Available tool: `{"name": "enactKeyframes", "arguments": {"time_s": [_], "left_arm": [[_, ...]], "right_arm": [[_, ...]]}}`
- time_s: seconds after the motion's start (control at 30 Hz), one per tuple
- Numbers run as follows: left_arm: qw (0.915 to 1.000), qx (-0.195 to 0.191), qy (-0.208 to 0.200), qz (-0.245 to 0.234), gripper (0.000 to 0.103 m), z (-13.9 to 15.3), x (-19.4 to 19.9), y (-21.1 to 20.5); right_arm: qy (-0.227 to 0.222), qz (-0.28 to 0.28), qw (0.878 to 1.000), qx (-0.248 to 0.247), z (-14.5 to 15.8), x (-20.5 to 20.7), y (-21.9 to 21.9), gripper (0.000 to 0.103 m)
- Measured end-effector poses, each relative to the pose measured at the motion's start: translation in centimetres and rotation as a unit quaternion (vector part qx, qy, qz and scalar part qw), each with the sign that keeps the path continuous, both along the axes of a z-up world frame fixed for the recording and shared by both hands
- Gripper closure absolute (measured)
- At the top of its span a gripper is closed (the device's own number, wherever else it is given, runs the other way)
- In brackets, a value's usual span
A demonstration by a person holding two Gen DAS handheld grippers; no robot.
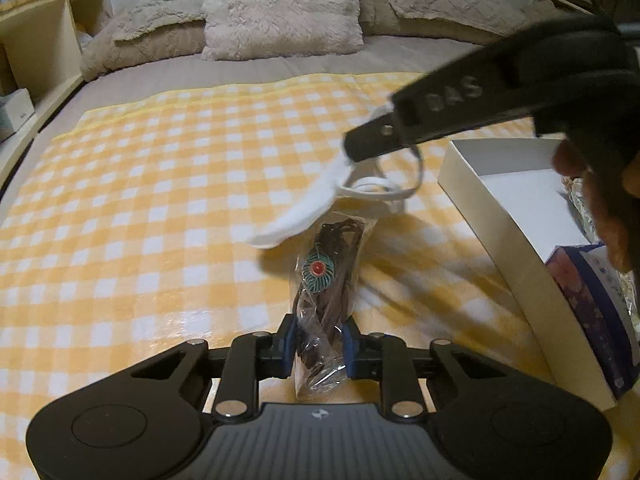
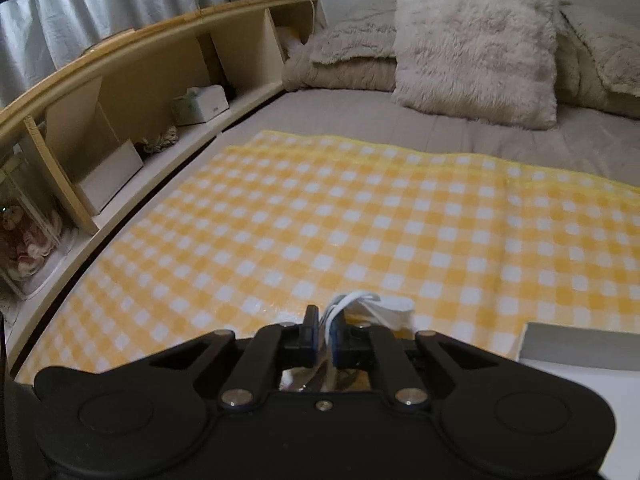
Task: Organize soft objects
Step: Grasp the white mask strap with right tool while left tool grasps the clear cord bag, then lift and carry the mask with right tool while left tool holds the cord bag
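Left wrist view
- Landmark: we take the yellow checked cloth [image 1: 160, 200] spread on the bed [image 1: 280, 64] as our reference.
- Left tool [image 1: 319, 346]: we see its blue pads closed on the lower end of a clear bag [image 1: 326, 300], so it has hold of it and its jaws stand only narrowly apart.
- Clear bag: it holds brown cords and a round teal ornament with a red centre; it rises from the pads over the middle of the cloth.
- Right tool [image 1: 352, 152]: it reaches in from the right, above the cloth; we see its tip pinched on a white mask [image 1: 304, 208] by the ear loops, and the mask hangs down over the top of the bag.
- White box [image 1: 500, 216]: it sits open at the right edge of the cloth, with a patterned packet in its near end.
- Hand [image 1: 600, 208]: it shows at the far right, above the box.
- Pillows: a fluffy pillow [image 1: 280, 8] leans at the head of the bed, beyond the cloth.

Right wrist view
- Right tool [image 2: 325, 338]: we see its jaws nearly together, gripping the white mask [image 2: 384, 306] by its loops, above the near edge of the cloth [image 2: 320, 220].
- Wooden shelf [image 2: 120, 92]: it runs along the left of the cloth, with a tissue box [image 2: 200, 104] in one bay.
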State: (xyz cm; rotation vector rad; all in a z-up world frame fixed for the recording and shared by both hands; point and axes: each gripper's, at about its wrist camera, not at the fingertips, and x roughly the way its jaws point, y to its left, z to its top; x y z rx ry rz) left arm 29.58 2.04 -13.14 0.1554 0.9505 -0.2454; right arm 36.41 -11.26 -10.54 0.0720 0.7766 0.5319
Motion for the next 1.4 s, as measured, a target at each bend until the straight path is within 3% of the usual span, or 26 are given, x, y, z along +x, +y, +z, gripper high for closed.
{"name": "enactKeyframes", "arguments": {"time_s": [0.23, 0.4, 1.0, 1.4], "left_arm": [[0.9997, 0.014, 0.018, 0.006, 0.079, 0.5, -0.8, 0.5], [0.9993, 0.019, 0.022, 0.022, 0.079, 0.9, -1.4, 1.5], [0.9927, -0.037, -0.088, 0.074, 0.079, 9.2, -3.9, 2.9], [0.9868, -0.068, -0.131, 0.068, 0.079, 12.2, -5.9, 1.2]], "right_arm": [[-0.012, 0.002, 1.000, -0.010, 1.3, -1.6, -1.1, 0.100], [-0.029, -0.013, 0.999, 0.012, 2.9, -2.3, -2.8, 0.102], [-0.101, -0.028, 0.994, 0.035, 8.6, -7.4, -7.1, 0.102], [-0.131, -0.047, 0.990, 0.014, 10.8, -11.0, -10.4, 0.102]]}}
